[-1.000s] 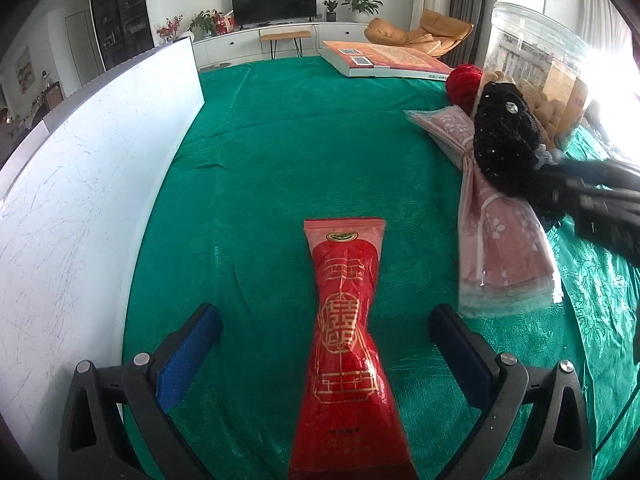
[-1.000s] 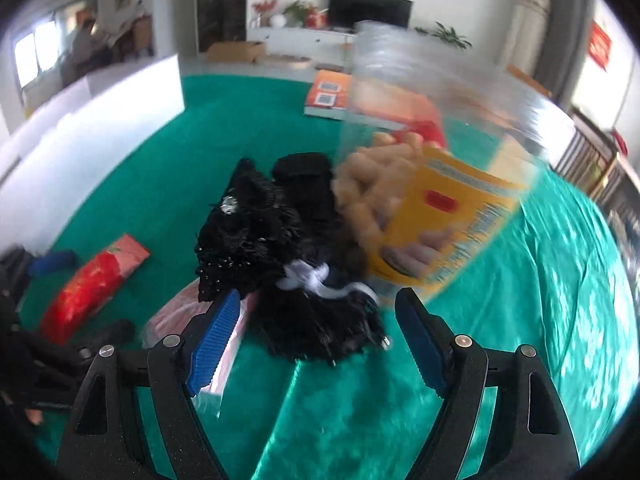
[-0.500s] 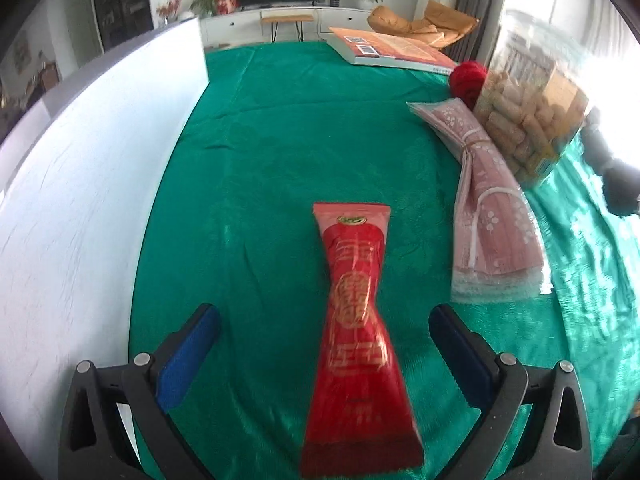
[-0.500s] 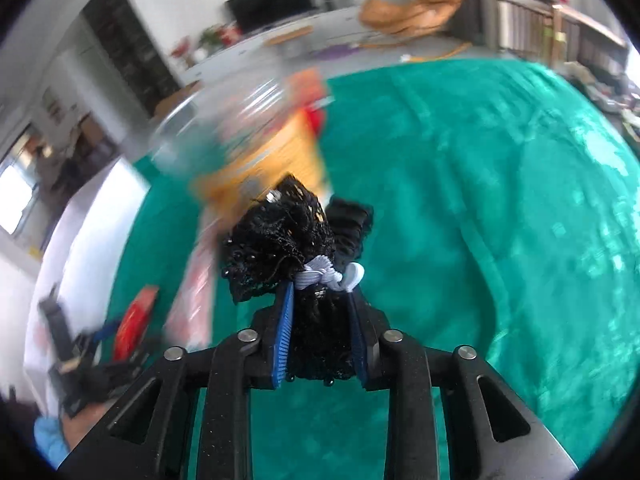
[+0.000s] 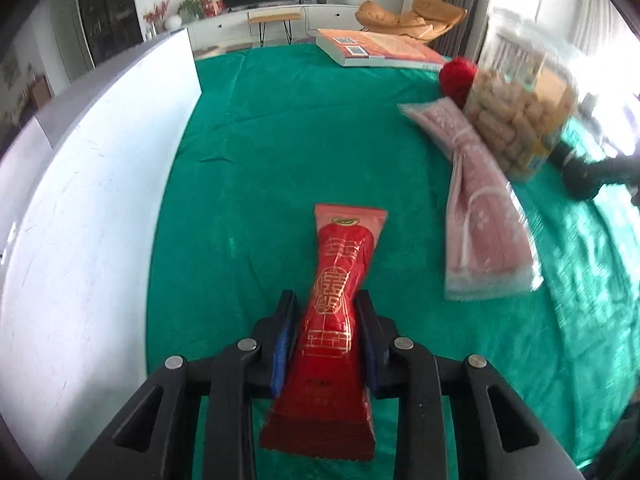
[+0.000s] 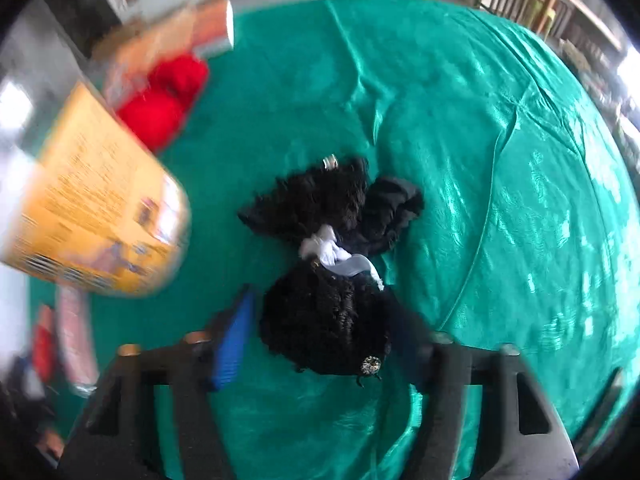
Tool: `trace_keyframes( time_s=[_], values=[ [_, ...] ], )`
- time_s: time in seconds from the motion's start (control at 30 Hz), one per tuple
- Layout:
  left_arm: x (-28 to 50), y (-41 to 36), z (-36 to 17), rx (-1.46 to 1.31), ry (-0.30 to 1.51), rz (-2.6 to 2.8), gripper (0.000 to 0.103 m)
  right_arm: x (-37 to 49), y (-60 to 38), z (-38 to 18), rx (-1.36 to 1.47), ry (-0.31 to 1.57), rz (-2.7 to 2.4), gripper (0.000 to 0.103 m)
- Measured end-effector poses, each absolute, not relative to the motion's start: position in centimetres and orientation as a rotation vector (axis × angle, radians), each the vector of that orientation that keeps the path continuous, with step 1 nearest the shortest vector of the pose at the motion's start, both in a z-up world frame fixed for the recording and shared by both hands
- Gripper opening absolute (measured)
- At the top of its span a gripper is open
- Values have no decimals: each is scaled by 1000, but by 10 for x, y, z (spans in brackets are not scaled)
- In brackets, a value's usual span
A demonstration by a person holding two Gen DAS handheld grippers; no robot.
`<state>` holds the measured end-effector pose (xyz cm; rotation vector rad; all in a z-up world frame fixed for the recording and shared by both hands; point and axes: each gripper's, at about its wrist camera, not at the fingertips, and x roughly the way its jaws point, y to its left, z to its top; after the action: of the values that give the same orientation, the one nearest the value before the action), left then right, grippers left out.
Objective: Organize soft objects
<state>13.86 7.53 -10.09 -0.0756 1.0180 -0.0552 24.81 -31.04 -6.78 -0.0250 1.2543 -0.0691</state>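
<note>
On green cloth [image 5: 260, 168]: left tool [image 5: 326, 334] clamps one red packet [image 5: 332, 320]; right tool [image 6: 320, 340] parted around one black bundle [image 6: 326, 280].

The red packet [image 5: 330, 316], loose between spread fingers a second ago, is now being clamped by the left gripper [image 5: 326, 312]. The black bundle [image 6: 328, 276], squeezed half a second ago, is being released onto the green cloth [image 6: 500, 160] as the right gripper [image 6: 324, 332] is being parted.
</note>
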Motion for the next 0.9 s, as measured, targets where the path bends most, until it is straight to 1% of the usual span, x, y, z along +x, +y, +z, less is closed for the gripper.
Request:
trace_keyframes(
  time_s=[0.1, 0.17, 0.27, 0.37, 0.43, 0.5, 0.6, 0.67, 0.77, 0.83, 0.9],
  values=[
    [144, 86, -74, -193, 948, -73, 25, 251, -307, -39, -18, 1148, -132, 35],
    [145, 91, -44, -249, 881, -100, 25, 251, -307, 0, 10, 1030, -148, 35],
    [143, 102, 4, -290, 776, -130, 25, 248, -289, 62, -30, 893, -142, 35],
    [138, 122, 33, -308, 729, -142, 25, 235, -246, 121, -88, 808, -51, 35],
    [133, 132, 42, -278, 755, -152, 25, 227, -218, 145, -77, 785, 36, 35],
    [126, 129, 38, -220, 833, -167, 25, 208, -185, 169, -68, 755, 123, 35],
    [118, 100, 13, -126, 958, -228, 26, 182, -150, 190, -68, 719, 201, 36],
    [115, 73, -17, -34, 1028, -228, 26, 168, -136, 195, -50, 713, 247, 36],
    [119, 55, -66, 4, 1126, -188, 26, 149, -130, 198, -22, 721, 284, 36],
    [119, 52, -88, 35, 1140, -132, 26, 137, -130, 199, -24, 725, 290, 36],
    [117, 51, -92, 95, 1084, -66, 26, 131, -142, 195, -27, 724, 289, 36]
  ],
)
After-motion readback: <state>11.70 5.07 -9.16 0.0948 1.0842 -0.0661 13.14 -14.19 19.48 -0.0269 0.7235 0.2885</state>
